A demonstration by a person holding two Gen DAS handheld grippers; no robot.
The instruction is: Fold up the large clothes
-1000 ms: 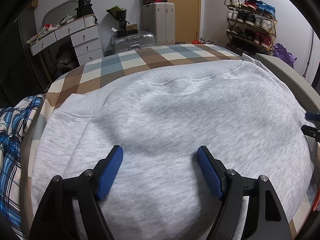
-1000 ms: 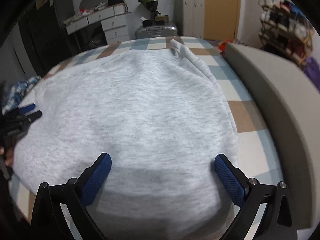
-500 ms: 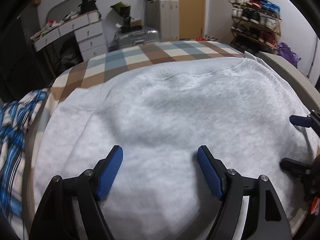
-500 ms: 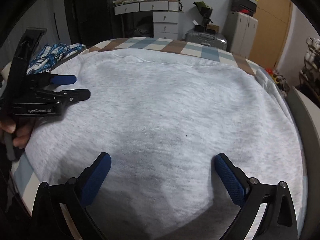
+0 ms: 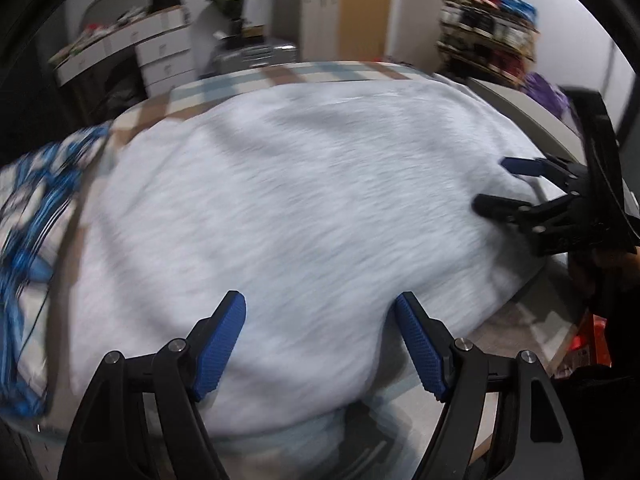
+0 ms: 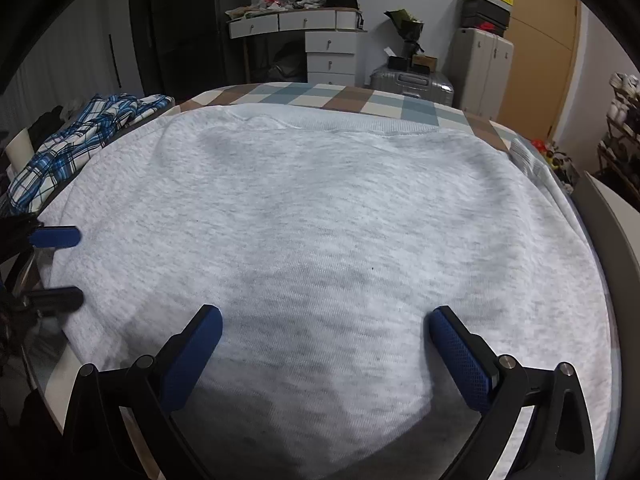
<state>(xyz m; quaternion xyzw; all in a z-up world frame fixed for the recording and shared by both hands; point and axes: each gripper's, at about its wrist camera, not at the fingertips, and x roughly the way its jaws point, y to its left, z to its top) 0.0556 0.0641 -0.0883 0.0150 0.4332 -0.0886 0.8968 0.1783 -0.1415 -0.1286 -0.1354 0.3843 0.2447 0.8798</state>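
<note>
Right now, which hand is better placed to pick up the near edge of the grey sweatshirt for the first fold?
Probably the left. The left gripper hangs open right above the near edge of the grey sweatshirt, where the checked bed cover begins. The right gripper is open too, but sits over the middle.

matt heathered knit sweatshirt (image 6: 320, 240)

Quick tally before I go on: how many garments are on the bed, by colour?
Grey sweatshirt: 1
Blue-and-white plaid garment: 1
Total: 2, as far as both wrist views show.
</note>
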